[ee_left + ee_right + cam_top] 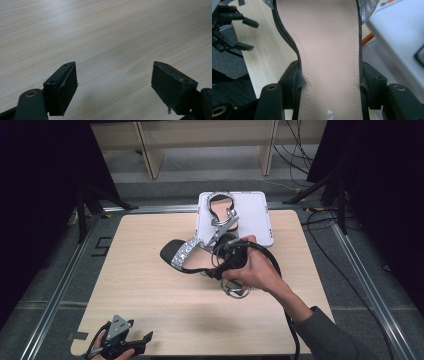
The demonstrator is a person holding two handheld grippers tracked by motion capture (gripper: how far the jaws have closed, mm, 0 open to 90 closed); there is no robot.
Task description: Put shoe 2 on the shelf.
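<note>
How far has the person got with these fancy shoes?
One sandal already sits on the white tray at the far edge of the table, so that half looks done. The second sandal is in hand: the right tongs clamp its sole from both sides, lifted near the tray. Probably left: setting it beside the first. The left tongs wait open, holding nothing, at the near edge.

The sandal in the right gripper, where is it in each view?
High view: the sandal sits mid-table, held by the right gripper.
Left gripper view: bare wooden table.
Right gripper view: its beige insole runs up the middle, between the jaws.
Shared landmark: the wooden table.
</note>
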